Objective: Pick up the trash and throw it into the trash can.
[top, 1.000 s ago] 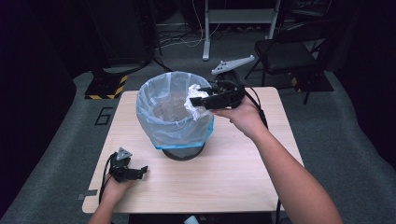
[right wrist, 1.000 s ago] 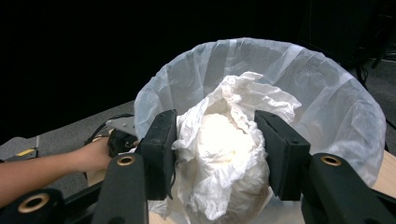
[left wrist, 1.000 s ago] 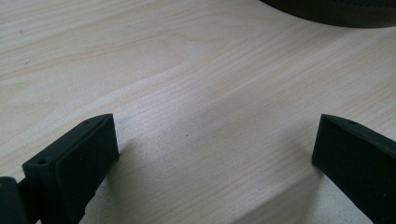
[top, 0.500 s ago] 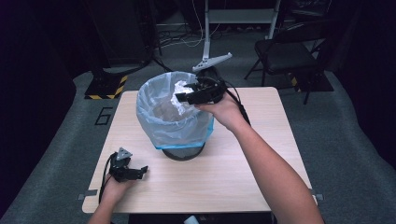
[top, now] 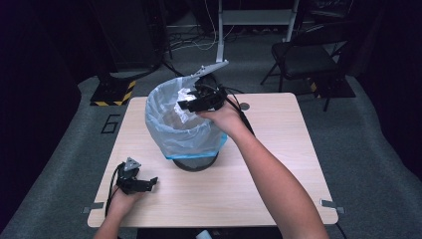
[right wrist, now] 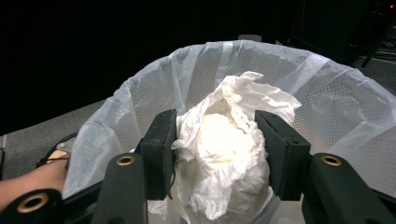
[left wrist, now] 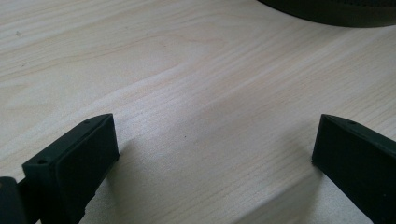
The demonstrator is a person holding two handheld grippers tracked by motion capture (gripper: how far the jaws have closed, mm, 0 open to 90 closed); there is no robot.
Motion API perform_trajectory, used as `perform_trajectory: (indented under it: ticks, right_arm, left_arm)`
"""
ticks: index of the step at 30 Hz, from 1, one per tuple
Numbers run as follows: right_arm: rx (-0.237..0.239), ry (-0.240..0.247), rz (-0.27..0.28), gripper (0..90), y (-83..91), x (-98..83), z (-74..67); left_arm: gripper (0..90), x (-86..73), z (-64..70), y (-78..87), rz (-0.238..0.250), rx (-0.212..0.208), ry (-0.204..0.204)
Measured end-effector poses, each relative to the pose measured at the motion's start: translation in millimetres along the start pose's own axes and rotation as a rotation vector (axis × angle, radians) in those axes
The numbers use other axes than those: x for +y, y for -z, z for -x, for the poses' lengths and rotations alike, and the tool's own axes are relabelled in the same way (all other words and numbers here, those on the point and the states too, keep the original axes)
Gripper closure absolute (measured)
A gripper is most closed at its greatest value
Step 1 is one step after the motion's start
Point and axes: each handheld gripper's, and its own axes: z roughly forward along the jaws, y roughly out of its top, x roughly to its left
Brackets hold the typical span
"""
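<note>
Crumpled paper (right wrist: 224,154): a white wad, pinched between the right gripper's two black jaws and held above the mouth of the lined bin, over its far half.
Right gripper (top: 186,104): clenched on the wad from both sides; the paper bulges out above and below the jaws, so the grip looks firm. Judged from the pose, it hangs over the opening so that the wad would fall inside when let go.
Bin liner (top: 171,124): a translucent pale blue bag, folded over the rim and draped down the outside, which keeps the mouth open to receive the paper.
Waste bin (top: 196,163): its dark base stands near the middle of the table, upright.
Left gripper (top: 144,184): rests low on the table at the near left corner, well apart from the bin; jaws spread wide with nothing between them, bare wood under them in the left gripper view. It seems parked out of the way.
Table (top: 278,164): light wood, otherwise bare.
</note>
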Motion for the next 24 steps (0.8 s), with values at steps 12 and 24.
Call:
perform_trajectory:
  ticks: [12, 24]
  right_arm:
    - [-0.044, -0.038, -0.033, 26.5, -13.6, -4.3, 6.7]
    - [-0.031, -0.011, -0.001, 27.4, 1.5, -10.3, 1.3]
  left_arm:
    - [0.0, 0.2, -0.4, -0.2, 0.001, -0.002, -0.006]
    - [0.0, 0.5, -0.8, -0.4, 0.002, -0.001, -0.011]
